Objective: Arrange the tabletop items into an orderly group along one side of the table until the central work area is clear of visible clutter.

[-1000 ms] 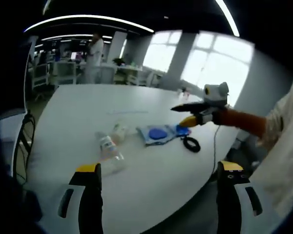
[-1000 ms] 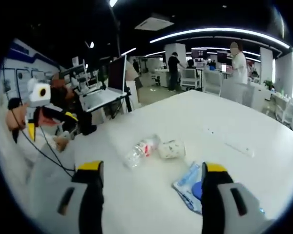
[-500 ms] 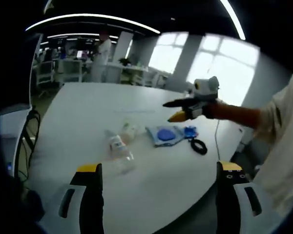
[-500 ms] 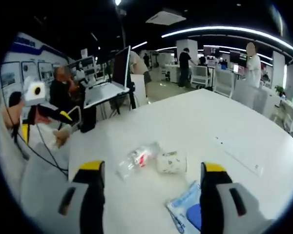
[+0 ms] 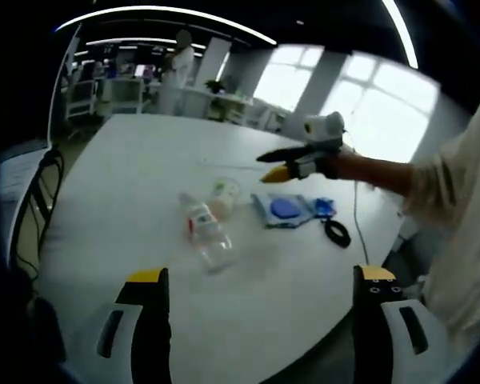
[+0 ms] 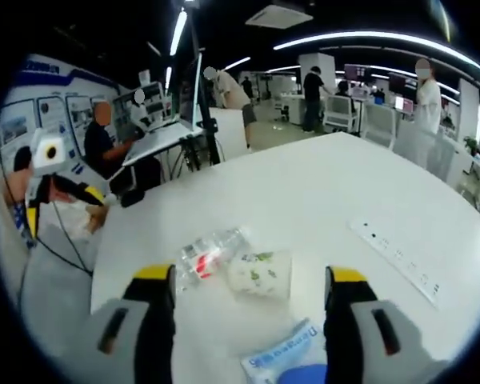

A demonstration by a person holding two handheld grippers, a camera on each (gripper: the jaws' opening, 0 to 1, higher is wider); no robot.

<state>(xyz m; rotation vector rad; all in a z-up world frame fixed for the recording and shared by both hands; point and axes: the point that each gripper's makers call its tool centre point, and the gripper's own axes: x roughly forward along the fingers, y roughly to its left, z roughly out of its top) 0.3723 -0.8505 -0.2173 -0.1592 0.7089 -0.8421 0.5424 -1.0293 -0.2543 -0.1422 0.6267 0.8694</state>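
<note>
Clutter sits mid-table: clear plastic bottle point(image 6: 208, 252) on its side touching a paper cup point(image 6: 260, 274), blue packet point(image 5: 282, 210) and black cable coil point(image 5: 336, 233) nearby. Right gripper point(image 6: 244, 300) hovers wide-jawed above them, probably choosing a pick; left gripper point(image 5: 256, 288) waits agape, empty.

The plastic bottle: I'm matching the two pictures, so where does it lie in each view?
Left gripper view: the bottle lies on its side left of centre, next to the paper cup.
Right gripper view: the bottle lies just above the left jaw, left of the cup.
Shared landmark: the blue packet beyond the cup from the bottle.
</note>
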